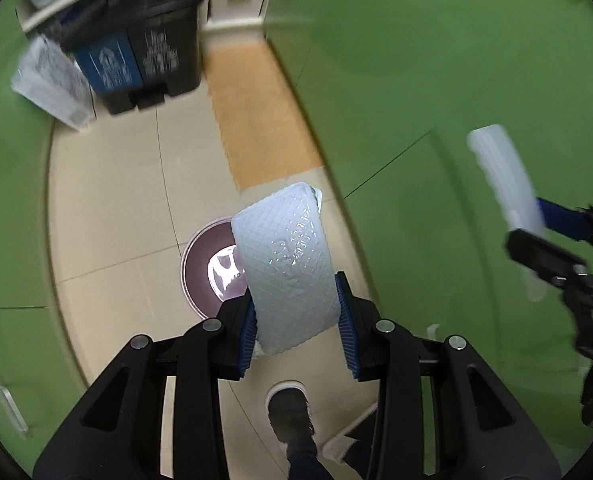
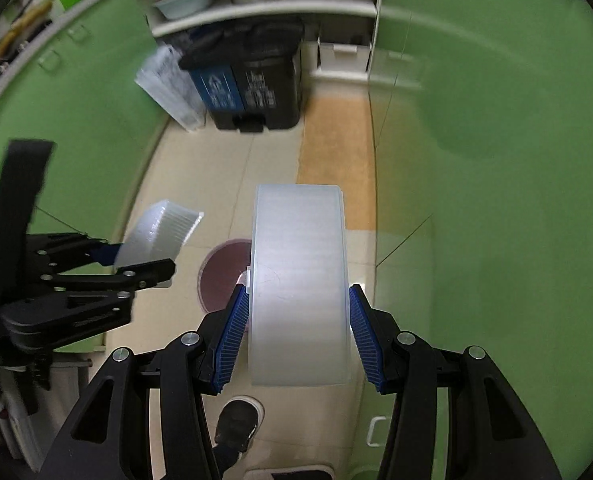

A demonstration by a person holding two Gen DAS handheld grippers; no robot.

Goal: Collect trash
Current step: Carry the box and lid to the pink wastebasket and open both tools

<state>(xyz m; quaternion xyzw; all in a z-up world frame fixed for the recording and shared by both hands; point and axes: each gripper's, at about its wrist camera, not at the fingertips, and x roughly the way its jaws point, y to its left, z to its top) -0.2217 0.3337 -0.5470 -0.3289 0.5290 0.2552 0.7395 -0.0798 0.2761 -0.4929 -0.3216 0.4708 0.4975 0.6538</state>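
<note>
My left gripper (image 1: 297,322) is shut on a clear plastic box with a diamond-embossed face (image 1: 286,264), held above the floor. It also shows in the right wrist view (image 2: 158,236) at the left. My right gripper (image 2: 298,330) is shut on a translucent ribbed plastic box (image 2: 299,296), which also shows in the left wrist view (image 1: 504,184) at the right. A black two-compartment trash bin (image 1: 136,56) with a blue panel stands ahead at the far end of the floor; it also shows in the right wrist view (image 2: 252,88).
Green cabinets (image 1: 436,80) line both sides of a narrow tiled floor. A round dark drain cover (image 1: 204,276) lies below the grippers. A white bag (image 1: 52,80) leans left of the bin. A person's shoe (image 1: 290,412) is near the bottom.
</note>
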